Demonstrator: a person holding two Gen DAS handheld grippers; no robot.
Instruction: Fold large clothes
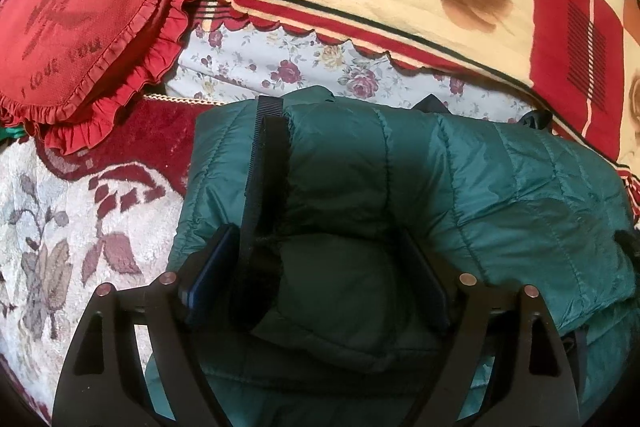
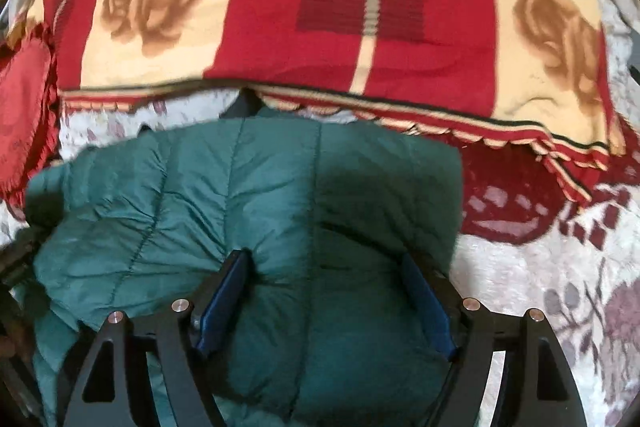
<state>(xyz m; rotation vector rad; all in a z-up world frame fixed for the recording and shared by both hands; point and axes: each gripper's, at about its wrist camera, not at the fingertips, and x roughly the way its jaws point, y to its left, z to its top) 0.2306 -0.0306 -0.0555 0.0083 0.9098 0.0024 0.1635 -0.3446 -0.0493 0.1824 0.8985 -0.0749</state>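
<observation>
left wrist: left claw (image 1: 320, 275) spread wide over green jacket (image 1: 480, 179).

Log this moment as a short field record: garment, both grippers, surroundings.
garment: green quilted jacket, folded into a bundle on the patterned rug
left gripper: jaws wide, straddling a padded fold of the jacket
right gripper: jaws wide, jacket fabric bulging between them
black strap: lies on the jacket by the left gripper
behind: rose blanket and floral sheet
left side: red heart pillow
</observation>
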